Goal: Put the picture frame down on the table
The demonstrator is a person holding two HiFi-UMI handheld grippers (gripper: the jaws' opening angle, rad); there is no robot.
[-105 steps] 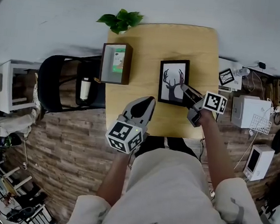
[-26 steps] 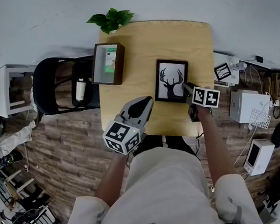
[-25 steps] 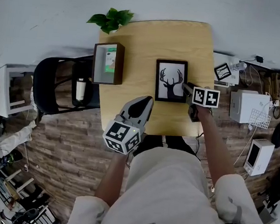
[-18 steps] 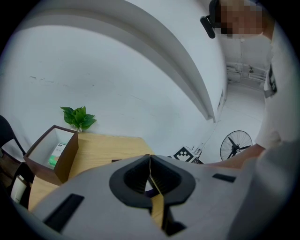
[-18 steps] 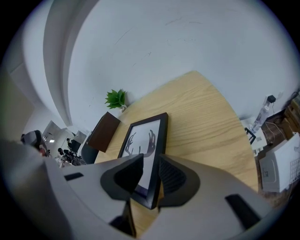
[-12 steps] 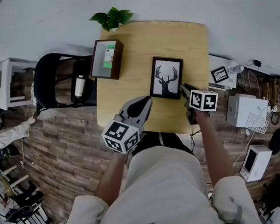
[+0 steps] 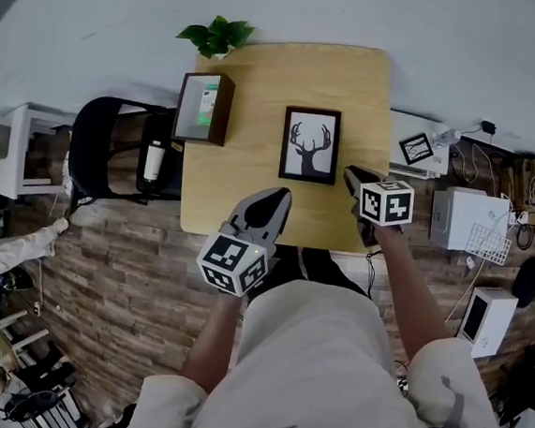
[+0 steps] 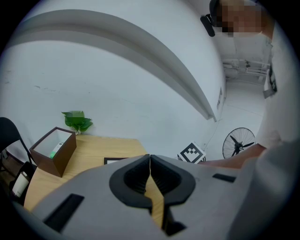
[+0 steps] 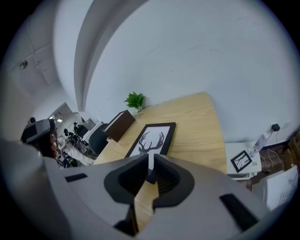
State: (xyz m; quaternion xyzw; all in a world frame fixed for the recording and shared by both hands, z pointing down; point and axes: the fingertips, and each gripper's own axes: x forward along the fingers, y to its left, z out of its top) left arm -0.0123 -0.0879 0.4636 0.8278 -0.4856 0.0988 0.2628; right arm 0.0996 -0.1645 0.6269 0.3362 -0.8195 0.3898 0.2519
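Observation:
The black picture frame (image 7: 310,145) with a deer-antler print lies flat on the wooden table (image 7: 291,69); it also shows in the right gripper view (image 9: 152,139), and as a sliver in the left gripper view (image 8: 115,161). My right gripper (image 7: 351,176) hangs just off the frame's near right corner, apart from it. Its jaws (image 9: 151,159) have just been closing and stand a narrow slit apart, with nothing between them. My left gripper (image 7: 274,200) hovers over the table's near edge, its jaws (image 8: 150,159) shut and empty.
A brown open box (image 7: 203,106) stands at the table's left edge, with a small green plant (image 7: 217,36) at the far left corner. A black chair (image 7: 103,160) sits left of the table. To the right are a small framed picture (image 7: 415,147) and white boxes (image 7: 455,217).
The right gripper has let go of the frame's right edge, drawn back toward me and lifted, its jaws narrowing. The frame stays flat on the table. The left gripper shifted slightly.

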